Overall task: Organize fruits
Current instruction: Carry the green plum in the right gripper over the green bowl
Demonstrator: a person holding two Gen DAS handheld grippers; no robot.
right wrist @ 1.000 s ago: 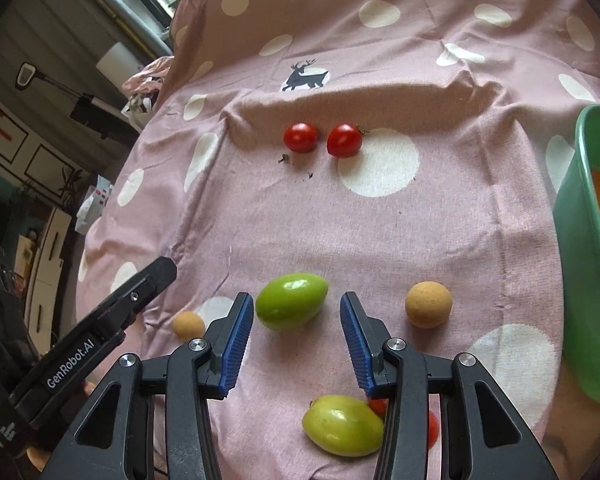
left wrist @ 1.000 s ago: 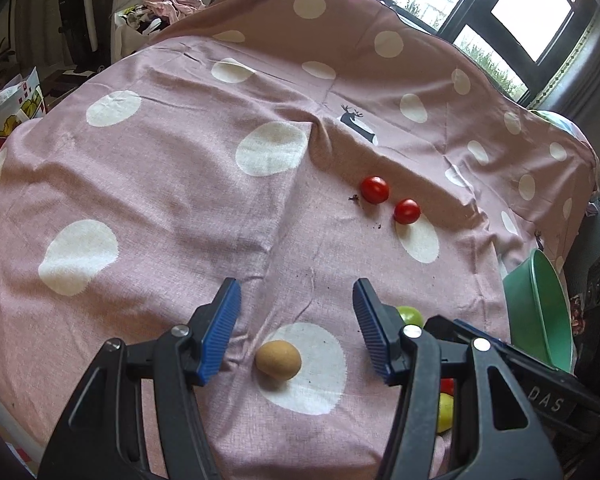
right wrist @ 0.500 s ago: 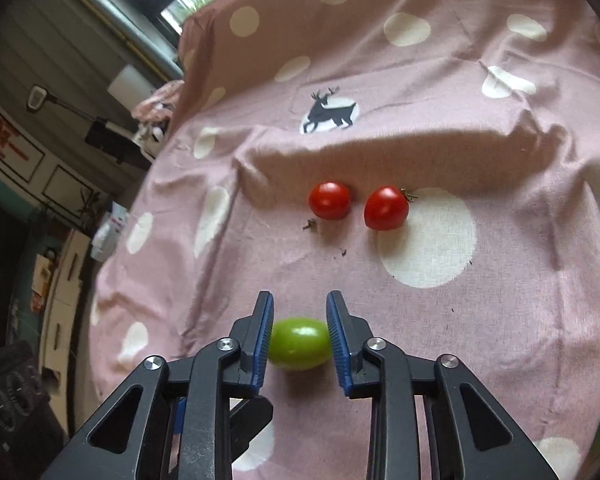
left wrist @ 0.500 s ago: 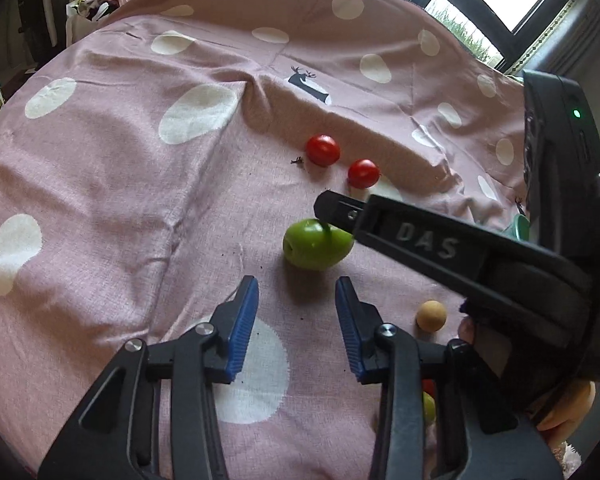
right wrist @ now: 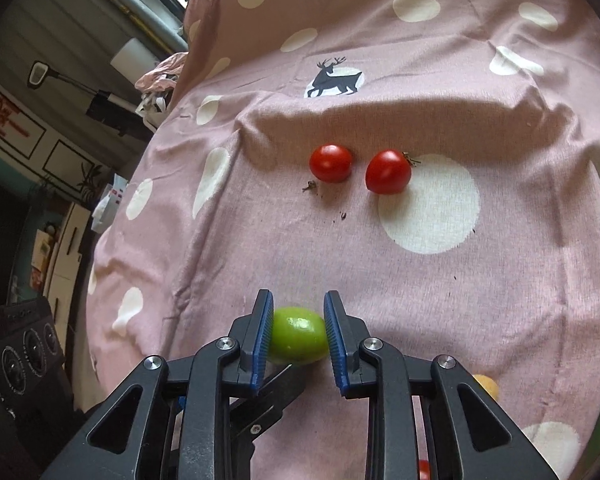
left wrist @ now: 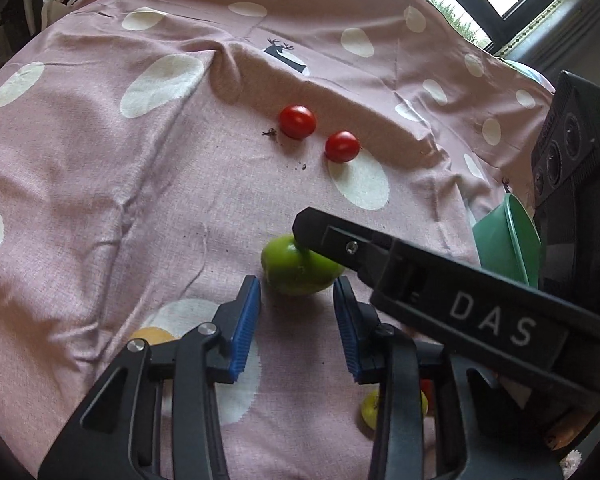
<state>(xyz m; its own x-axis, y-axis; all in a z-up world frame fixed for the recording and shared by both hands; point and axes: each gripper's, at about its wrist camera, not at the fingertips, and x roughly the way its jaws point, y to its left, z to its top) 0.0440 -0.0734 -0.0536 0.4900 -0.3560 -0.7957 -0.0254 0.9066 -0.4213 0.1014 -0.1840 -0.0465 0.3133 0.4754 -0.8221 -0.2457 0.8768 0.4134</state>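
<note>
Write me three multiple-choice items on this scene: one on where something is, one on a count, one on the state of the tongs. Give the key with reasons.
1. Where is the oval green tomato?
A. In the green plastic bowl
B. Between the pads of the right tongs
C. Beside the black deer print

2. How many round red tomatoes lie together just this side of the fold in the pink spotted cloth?
A. One
B. Two
C. Four

3. What state are the left tongs in?
A. Open, holding nothing
B. Shut on a red tomato
C. Shut on the bowl rim

Key:
1 B, since the right wrist view shows both blue pads against its sides.
2 B, since one red tomato and a second sit side by side.
3 A, since only cloth shows in the wide gap between the blue pads.
</note>
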